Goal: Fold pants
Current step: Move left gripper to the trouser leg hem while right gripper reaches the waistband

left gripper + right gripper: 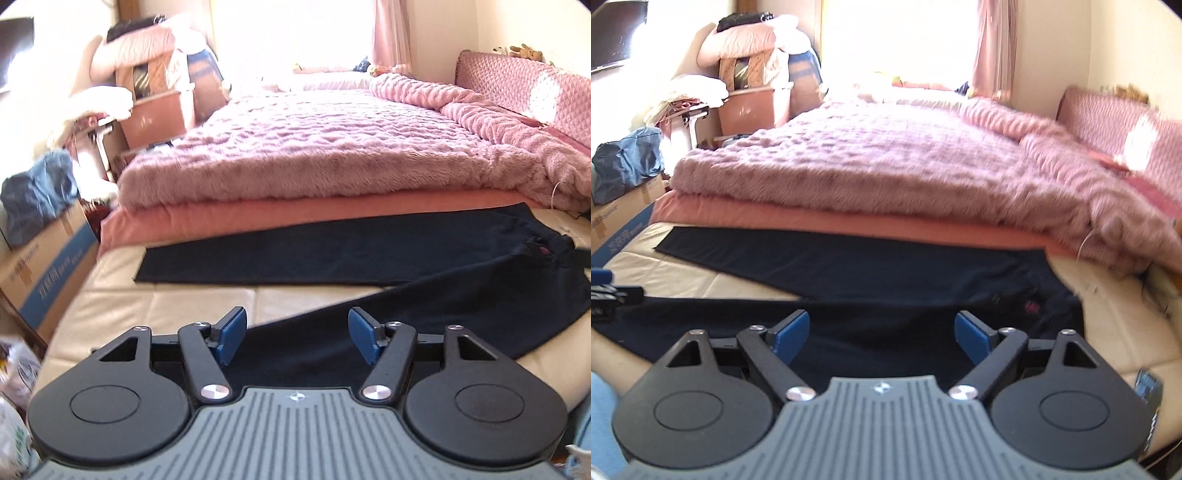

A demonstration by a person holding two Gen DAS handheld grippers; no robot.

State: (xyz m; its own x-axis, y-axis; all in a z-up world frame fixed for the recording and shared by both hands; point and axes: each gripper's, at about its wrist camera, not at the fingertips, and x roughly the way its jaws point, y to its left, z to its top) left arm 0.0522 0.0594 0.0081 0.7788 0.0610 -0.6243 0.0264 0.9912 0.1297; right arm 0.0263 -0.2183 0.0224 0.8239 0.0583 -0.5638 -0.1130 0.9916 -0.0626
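Dark navy pants (pixel 332 254) lie spread flat on a cream quilted mattress (pixel 155 306), the two legs splayed in a V with the waist at the right. My left gripper (pixel 297 338) is open, hovering just above the near leg, holding nothing. In the right wrist view the pants (pixel 871 269) fill the middle, with the waist at the right. My right gripper (pixel 882 339) is open over the near leg, close to the crotch, holding nothing. The left gripper's tip (pixel 605 288) shows at the left edge of the right wrist view.
A fluffy pink blanket (pixel 332 147) covers the bed behind the pants, with a pink headboard (pixel 524 81) at the right. Cardboard boxes (pixel 44 266), a blue bag (pixel 37 195) and piled bedding (pixel 140 48) stand at the left.
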